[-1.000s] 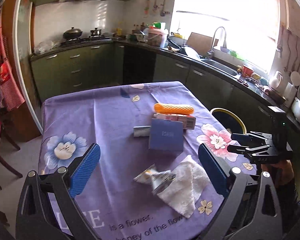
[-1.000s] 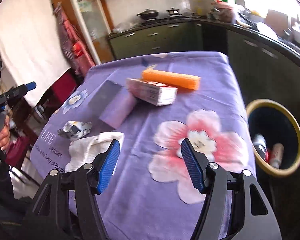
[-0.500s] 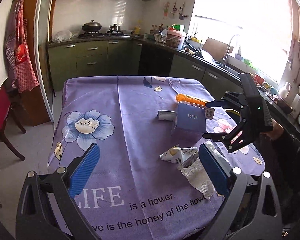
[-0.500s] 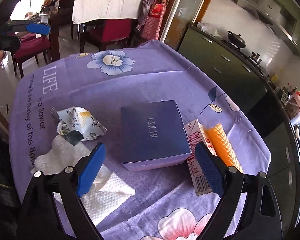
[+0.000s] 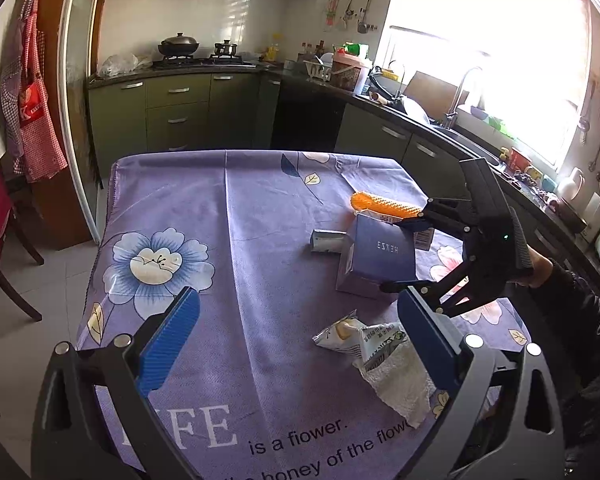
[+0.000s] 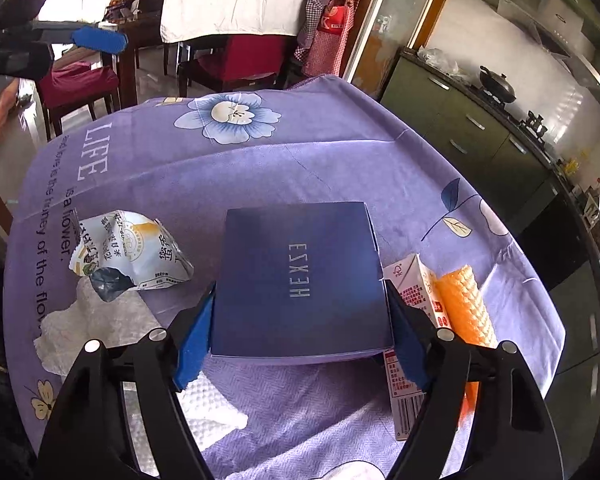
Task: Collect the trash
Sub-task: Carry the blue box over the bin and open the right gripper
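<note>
A dark blue box [image 6: 300, 280] lies on the purple tablecloth [image 6: 320, 160]. My right gripper [image 6: 300, 336] has its jaws around the box's near end, pads touching both sides; the left wrist view shows that gripper [image 5: 400, 254] straddling the box [image 5: 380, 256]. A crumpled white snack wrapper [image 6: 128, 256] lies left of the box on a white paper towel [image 6: 92, 328]. A milk carton [image 6: 412, 312] and an orange ridged roll [image 6: 468, 308] lie to its right. My left gripper [image 5: 296, 344] is open and empty above the table's near edge, the wrapper [image 5: 360, 336] by its right finger.
A small silver packet [image 5: 326, 240] lies behind the box. Green kitchen cabinets [image 5: 172, 116] and a counter with a sink [image 5: 456, 136] run behind and to the right of the table. Chairs with red seats [image 6: 236, 60] stand on the far side.
My right gripper has moved down and forward onto the blue box and closed its jaws against the box's sides. The left gripper has barely moved and stays open.
</note>
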Available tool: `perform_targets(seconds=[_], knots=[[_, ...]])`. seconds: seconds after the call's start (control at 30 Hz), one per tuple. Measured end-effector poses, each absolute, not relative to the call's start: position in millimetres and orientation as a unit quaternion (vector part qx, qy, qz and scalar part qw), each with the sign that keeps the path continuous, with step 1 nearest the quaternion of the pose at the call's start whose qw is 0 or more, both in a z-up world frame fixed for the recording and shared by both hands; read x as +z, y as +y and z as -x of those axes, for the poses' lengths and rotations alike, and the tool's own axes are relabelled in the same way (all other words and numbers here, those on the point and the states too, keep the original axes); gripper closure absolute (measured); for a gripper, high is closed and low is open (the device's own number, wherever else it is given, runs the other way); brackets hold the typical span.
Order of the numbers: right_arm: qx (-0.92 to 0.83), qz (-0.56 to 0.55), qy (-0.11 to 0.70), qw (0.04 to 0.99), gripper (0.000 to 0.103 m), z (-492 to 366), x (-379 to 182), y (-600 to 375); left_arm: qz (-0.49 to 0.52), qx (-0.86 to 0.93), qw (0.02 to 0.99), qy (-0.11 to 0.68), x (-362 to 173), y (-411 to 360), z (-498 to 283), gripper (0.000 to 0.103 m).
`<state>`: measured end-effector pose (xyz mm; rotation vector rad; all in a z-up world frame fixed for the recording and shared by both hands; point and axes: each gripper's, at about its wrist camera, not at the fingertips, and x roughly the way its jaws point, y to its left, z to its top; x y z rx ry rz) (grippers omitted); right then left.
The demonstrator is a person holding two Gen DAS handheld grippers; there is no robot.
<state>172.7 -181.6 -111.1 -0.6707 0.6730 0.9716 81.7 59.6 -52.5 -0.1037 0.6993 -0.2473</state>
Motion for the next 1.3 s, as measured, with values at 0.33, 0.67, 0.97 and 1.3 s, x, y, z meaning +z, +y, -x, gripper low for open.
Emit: perform_targets(seconds=[0.33, 0.67, 0.97, 1.3], knots=[[0.470, 0.138, 0.384, 0.783, 0.027, -186, -83, -208, 0.059, -0.130, 0.927, 0.346, -60, 63, -88, 0.009], [0.317, 0.063, 0.374, 0.869, 0.027, -157, -17, -314, 0.026, -0.166, 0.930, 0.327, -54, 43, -79, 0.009], [0.043, -0.004, 0.435, 0.899, 0.027, -191, -42, -486, 0.028, -0.183, 0.929, 0.319, -50, 29, -79, 0.009], [-0.018, -0.094, 0.476, 0.874, 0.025, -232, -106, -568, 0.002, -0.197, 0.921, 0.337, -50, 2, -80, 0.008]])
